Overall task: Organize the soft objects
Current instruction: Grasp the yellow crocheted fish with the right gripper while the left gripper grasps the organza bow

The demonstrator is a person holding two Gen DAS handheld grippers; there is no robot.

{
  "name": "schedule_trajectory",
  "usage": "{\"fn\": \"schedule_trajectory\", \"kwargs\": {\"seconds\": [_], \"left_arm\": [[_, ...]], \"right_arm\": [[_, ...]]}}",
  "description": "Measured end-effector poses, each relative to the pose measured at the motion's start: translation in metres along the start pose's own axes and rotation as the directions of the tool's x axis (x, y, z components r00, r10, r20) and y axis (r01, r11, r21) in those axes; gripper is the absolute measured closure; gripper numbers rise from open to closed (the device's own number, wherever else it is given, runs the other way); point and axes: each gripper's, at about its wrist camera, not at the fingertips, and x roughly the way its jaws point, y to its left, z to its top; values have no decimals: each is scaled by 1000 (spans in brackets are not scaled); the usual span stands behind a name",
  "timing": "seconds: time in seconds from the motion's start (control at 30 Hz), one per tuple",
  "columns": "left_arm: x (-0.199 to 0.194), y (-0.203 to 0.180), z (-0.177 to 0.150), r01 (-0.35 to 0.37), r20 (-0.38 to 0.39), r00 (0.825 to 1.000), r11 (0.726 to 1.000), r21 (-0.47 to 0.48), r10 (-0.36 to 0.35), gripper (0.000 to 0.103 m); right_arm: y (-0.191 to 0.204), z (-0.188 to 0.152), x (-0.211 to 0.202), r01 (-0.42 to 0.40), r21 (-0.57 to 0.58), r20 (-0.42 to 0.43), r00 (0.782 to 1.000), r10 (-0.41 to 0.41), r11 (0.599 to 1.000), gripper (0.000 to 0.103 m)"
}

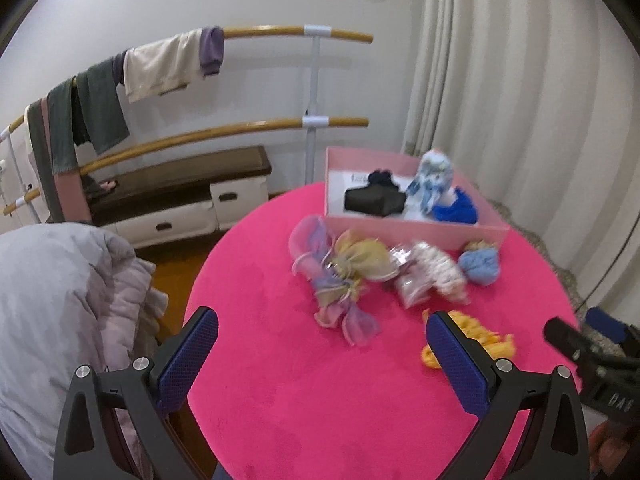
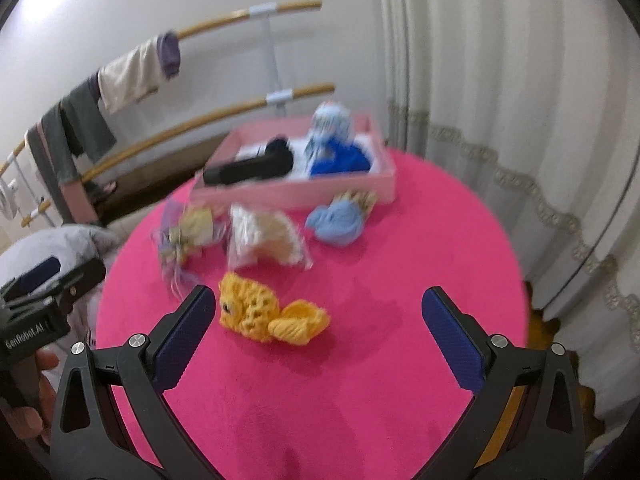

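Observation:
A pink box point(image 1: 416, 232) point(image 2: 304, 192) stands at the far side of a round pink table point(image 1: 300, 380) point(image 2: 360, 360). It holds a black item point(image 1: 374, 200) point(image 2: 248, 170), a blue soft item point(image 1: 456, 208) point(image 2: 340, 160) and a blue-white plush point(image 1: 434, 176) point(image 2: 330, 124). In front lie pastel organza pouches point(image 1: 344, 276) point(image 2: 188, 236), a cream bagged item point(image 1: 432, 276) point(image 2: 268, 240), a light blue soft toy point(image 1: 480, 264) point(image 2: 336, 220) and a yellow crocheted fish point(image 1: 488, 340) point(image 2: 268, 312). My left gripper point(image 1: 322, 328) is open and empty. My right gripper point(image 2: 320, 308) is open, above the table just right of the fish.
A ballet barre point(image 1: 280, 32) with hung clothes point(image 1: 160, 64) stands by the wall. A low bench with drawers point(image 1: 180, 200) is behind the table. A grey quilted bundle point(image 1: 60, 300) lies left. Curtains point(image 1: 520, 100) hang at right.

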Motion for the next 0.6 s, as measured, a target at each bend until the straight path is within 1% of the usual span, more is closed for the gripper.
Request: {"fn": "schedule_trajectory", "kwargs": {"seconds": [0.2, 0.27, 0.33, 0.4, 0.43, 0.5, 0.57, 0.6], "left_arm": [[58, 2, 7, -20, -64, 998, 1000, 5, 20, 0], [74, 2, 10, -26, -78, 997, 1000, 5, 27, 0], [88, 3, 13, -31, -88, 996, 1000, 5, 31, 0], [103, 3, 17, -36, -96, 995, 999, 5, 37, 0], [108, 5, 17, -37, -99, 994, 999, 5, 37, 0], [118, 6, 18, -37, -104, 994, 999, 6, 38, 0], [127, 5, 21, -38, -107, 993, 999, 7, 38, 0], [132, 5, 22, -38, -109, 993, 999, 9, 38, 0]], "right_arm": [[16, -11, 53, -67, -29, -112, 992, 63, 997, 0], [21, -12, 66, -80, -39, -137, 988, 74, 996, 0], [26, -14, 79, -93, -45, -162, 983, 84, 995, 2], [29, -16, 90, -93, -54, -184, 979, 81, 994, 13], [31, -17, 94, -86, -62, -189, 979, 73, 994, 16], [32, -18, 99, -73, -80, -192, 980, 57, 994, 33], [30, -18, 101, -72, -87, -194, 980, 54, 994, 40], [28, -18, 102, -84, -87, -192, 979, 66, 993, 47]]}}
